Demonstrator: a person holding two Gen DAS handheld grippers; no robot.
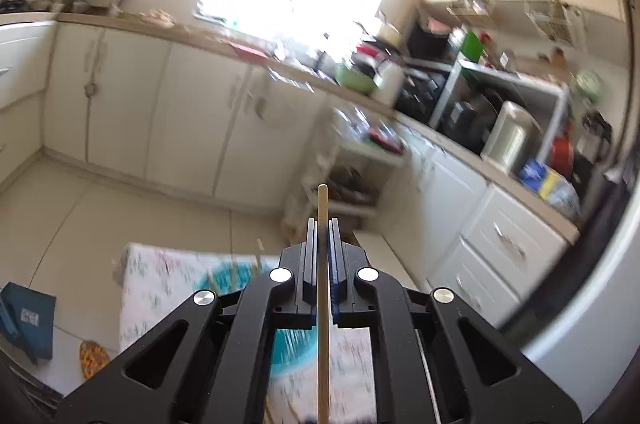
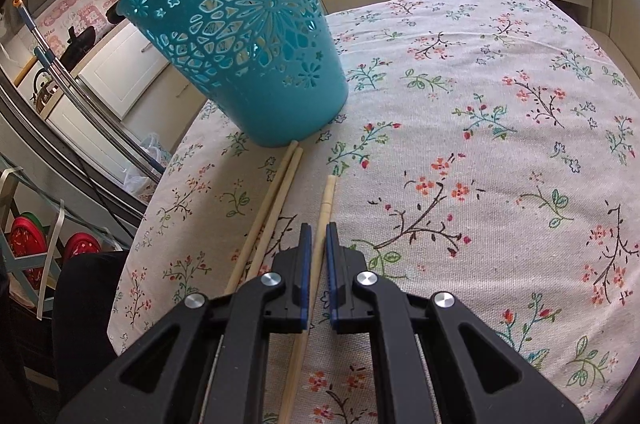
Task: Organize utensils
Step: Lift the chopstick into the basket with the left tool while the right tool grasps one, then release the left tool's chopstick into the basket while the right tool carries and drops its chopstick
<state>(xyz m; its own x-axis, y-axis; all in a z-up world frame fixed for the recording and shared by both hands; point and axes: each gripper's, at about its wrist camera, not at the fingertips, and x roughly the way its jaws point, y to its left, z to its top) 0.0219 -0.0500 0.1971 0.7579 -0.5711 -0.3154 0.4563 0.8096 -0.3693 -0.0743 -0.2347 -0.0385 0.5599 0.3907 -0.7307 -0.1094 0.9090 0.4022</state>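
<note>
My left gripper point(image 1: 321, 224) is shut on a wooden chopstick point(image 1: 322, 288), held high above the table; the chopstick sticks out past the fingertips. Below it the teal basket point(image 1: 294, 348) shows blurred on the floral tablecloth point(image 1: 160, 288). In the right wrist view the teal perforated basket point(image 2: 248, 35) stands on the floral tablecloth point(image 2: 480, 143). My right gripper point(image 2: 319, 230) is low over the cloth with its jaws narrowly apart around a chopstick point(image 2: 326, 199) lying there. Two more chopsticks point(image 2: 276, 195) lie side by side to its left, tips at the basket's base.
Kitchen cabinets point(image 1: 192, 119) and a cluttered countertop point(image 1: 472, 127) surround the table. A shelf unit point(image 1: 360, 179) stands beyond the table's far edge. A metal rack with red plates point(image 2: 36, 240) is left of the table. A dark-clothed person point(image 2: 84, 304) is at the table's left edge.
</note>
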